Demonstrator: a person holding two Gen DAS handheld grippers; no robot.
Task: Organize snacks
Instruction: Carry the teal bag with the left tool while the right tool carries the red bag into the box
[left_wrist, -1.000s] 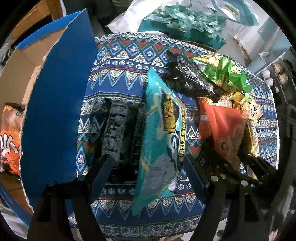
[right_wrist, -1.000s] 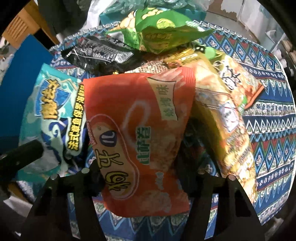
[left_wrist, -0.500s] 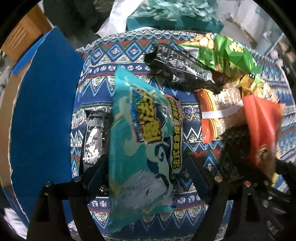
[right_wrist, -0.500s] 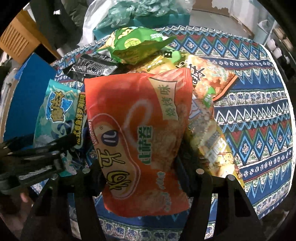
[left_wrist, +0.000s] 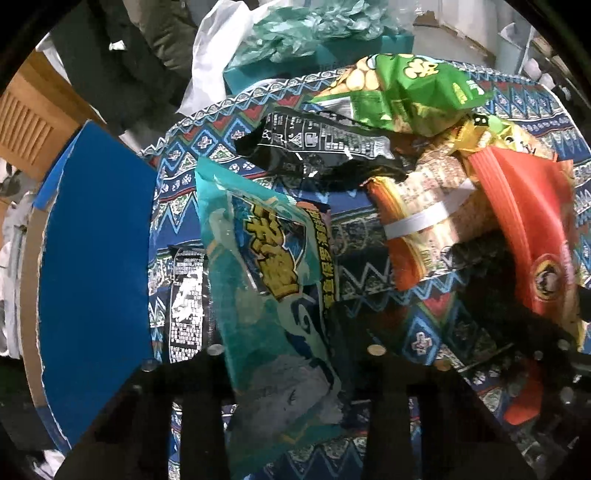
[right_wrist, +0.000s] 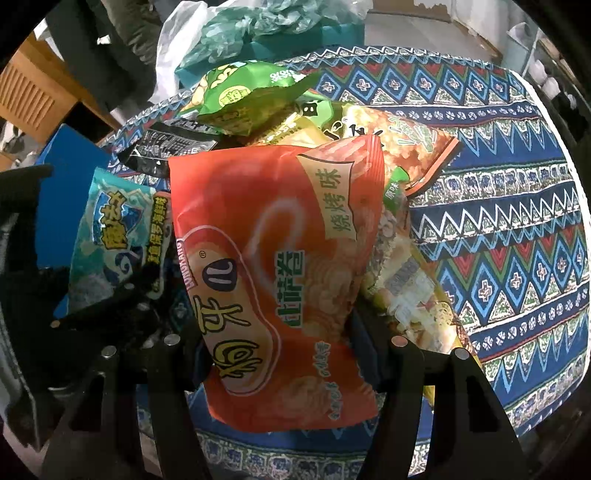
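We see 2 grippers above the patterned tablecloth (right_wrist: 517, 206). The left gripper (left_wrist: 291, 354) is closing its jaws on the teal snack bag (left_wrist: 266, 280), which stands between its fingers beside the blue box flap (left_wrist: 96, 266). The right gripper (right_wrist: 288, 343) clamps the orange snack bag (right_wrist: 280, 266), held clear of the snack pile (right_wrist: 258, 99).

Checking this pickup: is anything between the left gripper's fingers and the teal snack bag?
Nothing visible. The teal snack bag already sits between the closing jaws of the left gripper, with no other packet wedged in; the black packet lies beside it on the tablecloth.
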